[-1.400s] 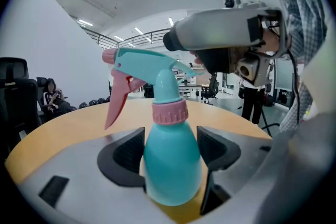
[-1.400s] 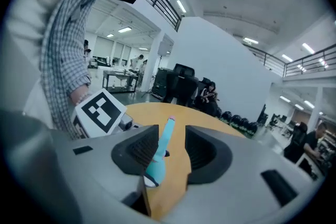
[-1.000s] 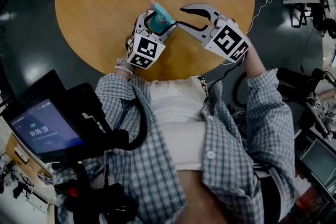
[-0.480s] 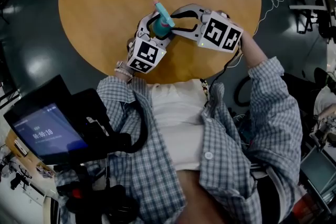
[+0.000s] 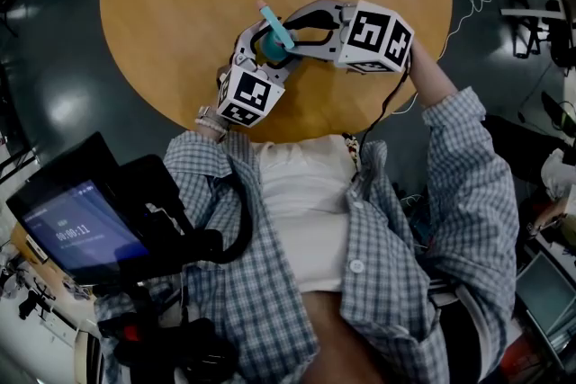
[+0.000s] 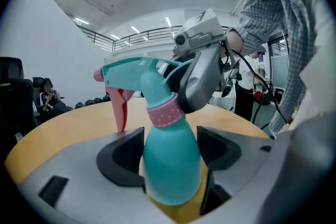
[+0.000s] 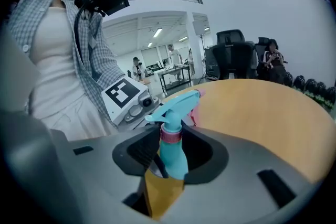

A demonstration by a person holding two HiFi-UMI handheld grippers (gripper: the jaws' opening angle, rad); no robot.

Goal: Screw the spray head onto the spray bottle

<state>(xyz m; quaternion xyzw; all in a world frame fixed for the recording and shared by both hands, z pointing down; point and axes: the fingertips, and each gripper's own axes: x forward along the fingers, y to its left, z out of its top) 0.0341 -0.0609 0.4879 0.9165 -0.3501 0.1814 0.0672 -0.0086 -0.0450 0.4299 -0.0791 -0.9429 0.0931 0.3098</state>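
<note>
Two grippers meet over the round wooden table (image 5: 180,4), near the edge closest to the person. L gripper (image 6: 170,152) is clamped on the teal spray bottle (image 6: 172,170), w/ a pad on either side of its belly and the bottle roughly upright. Spray head (image 6: 137,70) sits on top, nozzle aimed out across the table, red trigger (image 6: 119,107) hanging below. R gripper (image 7: 169,150) comes in from the opposite side, jaws closed round the pink collar (image 7: 170,134) at the neck. Its pads seem to press on it, though the contact is hard to make out.
</note>
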